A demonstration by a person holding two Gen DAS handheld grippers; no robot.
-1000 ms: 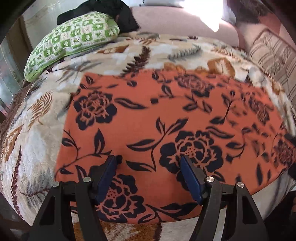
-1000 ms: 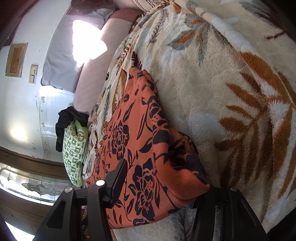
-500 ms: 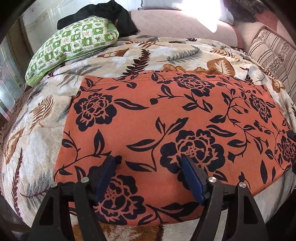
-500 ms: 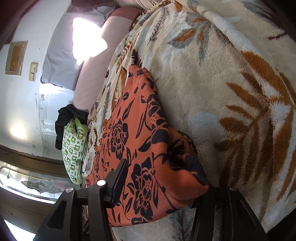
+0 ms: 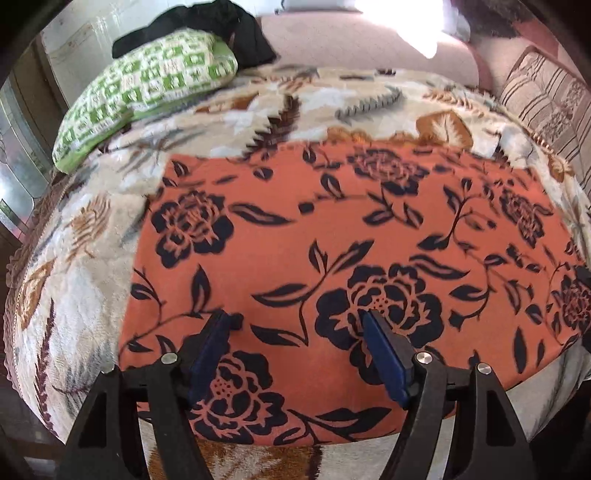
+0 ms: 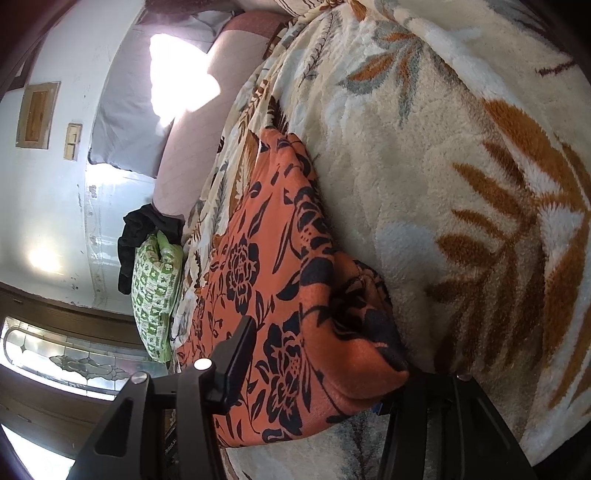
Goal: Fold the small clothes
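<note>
An orange cloth with black flowers [image 5: 332, 236] lies spread flat on the bed. My left gripper [image 5: 295, 325] is open just above its near edge, blue pads on either side of a flower, gripping nothing. In the right wrist view the same cloth [image 6: 280, 266] runs away from me, and its folded corner bulges between the fingers of my right gripper [image 6: 317, 354]. The right jaws stand wide apart around that corner; its right finger is mostly hidden by the cloth.
A cream fleece blanket with brown and grey leaves [image 5: 74, 280] [image 6: 461, 184] covers the bed. A green-and-white pillow [image 5: 147, 92] [image 6: 155, 291] with a black garment [image 5: 207, 26] on it lies at the far left. A striped cushion [image 5: 546, 107] sits far right.
The left wrist view shifted slightly, with motion blur now; the cloth looks the same. The right gripper has hardly moved and its jaws are as wide as before.
</note>
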